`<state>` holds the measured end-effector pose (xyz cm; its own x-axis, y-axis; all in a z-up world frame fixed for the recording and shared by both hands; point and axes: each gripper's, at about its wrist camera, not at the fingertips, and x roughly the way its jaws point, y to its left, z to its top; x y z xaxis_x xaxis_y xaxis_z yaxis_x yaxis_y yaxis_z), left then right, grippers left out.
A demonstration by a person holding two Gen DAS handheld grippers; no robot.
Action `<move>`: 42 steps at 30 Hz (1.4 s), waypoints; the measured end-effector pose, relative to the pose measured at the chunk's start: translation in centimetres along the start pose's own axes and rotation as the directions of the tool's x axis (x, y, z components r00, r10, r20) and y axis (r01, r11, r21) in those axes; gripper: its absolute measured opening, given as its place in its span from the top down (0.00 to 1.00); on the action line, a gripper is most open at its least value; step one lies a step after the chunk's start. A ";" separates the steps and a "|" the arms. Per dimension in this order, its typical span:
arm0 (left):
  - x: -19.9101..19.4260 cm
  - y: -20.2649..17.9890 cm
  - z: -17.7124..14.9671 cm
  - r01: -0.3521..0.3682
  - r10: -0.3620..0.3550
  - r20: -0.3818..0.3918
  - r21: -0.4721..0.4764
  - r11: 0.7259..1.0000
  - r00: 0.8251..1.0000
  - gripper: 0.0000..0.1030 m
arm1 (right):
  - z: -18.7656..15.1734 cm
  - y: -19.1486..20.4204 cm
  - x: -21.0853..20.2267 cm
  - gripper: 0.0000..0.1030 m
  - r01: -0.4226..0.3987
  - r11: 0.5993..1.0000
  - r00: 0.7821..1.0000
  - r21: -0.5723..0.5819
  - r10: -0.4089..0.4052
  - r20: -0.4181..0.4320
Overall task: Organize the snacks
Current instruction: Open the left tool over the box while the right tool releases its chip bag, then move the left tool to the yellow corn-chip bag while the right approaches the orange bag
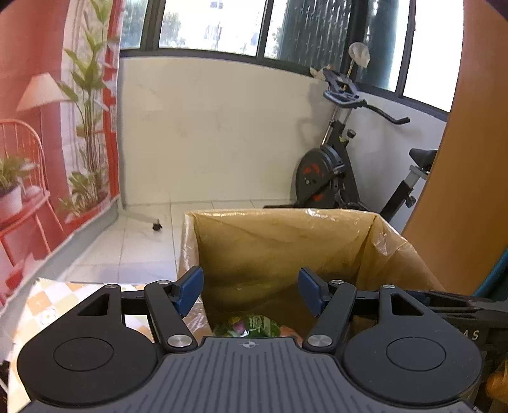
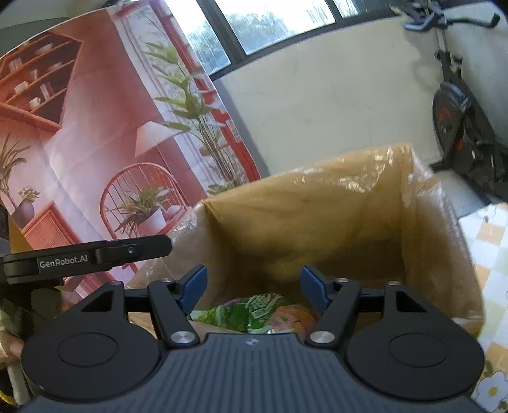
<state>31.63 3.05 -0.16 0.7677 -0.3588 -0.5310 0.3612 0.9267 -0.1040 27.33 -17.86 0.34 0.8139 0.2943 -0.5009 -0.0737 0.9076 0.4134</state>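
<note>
With both the left hand-held gripper (image 1: 250, 290) and right hand-held gripper (image 2: 254, 289) spread empty above the box (image 2: 317, 203), reach down squarely for the green snack bag (image 2: 250, 313) at its bottom.

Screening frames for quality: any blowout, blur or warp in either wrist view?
Left wrist: windows blown out white, strong fisheye bend at the edges, cardboard box sharp, glare on its plastic lining. Right wrist: tilted and softer, box and snack bag slightly smeared, windows also clipped. Both the left gripper and right gripper are open and in focus.
</note>
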 end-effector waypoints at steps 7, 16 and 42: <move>-3.8 -0.7 -1.8 -0.026 0.024 0.057 0.036 0.999 0.998 0.33 | -1.3 1.1 -3.6 0.33 0.025 0.997 0.996 -0.079 -0.018 0.093; -8.1 -0.7 -4.8 -0.055 0.049 0.094 0.059 0.997 0.994 0.33 | -4.6 2.2 -7.5 0.33 0.066 0.982 0.985 -0.176 -0.036 0.169; -7.7 -0.3 -14.8 -0.009 0.011 0.018 -0.129 0.992 1.000 0.28 | -14.2 -4.5 -6.6 0.09 0.257 0.937 0.958 -0.235 -0.278 -0.063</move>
<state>17.76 7.25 -8.48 0.7809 -0.3502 -0.5173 0.2829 0.9366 -0.2069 14.14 -19.63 -8.98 0.7645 0.0481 -0.6428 0.0046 0.9968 0.0801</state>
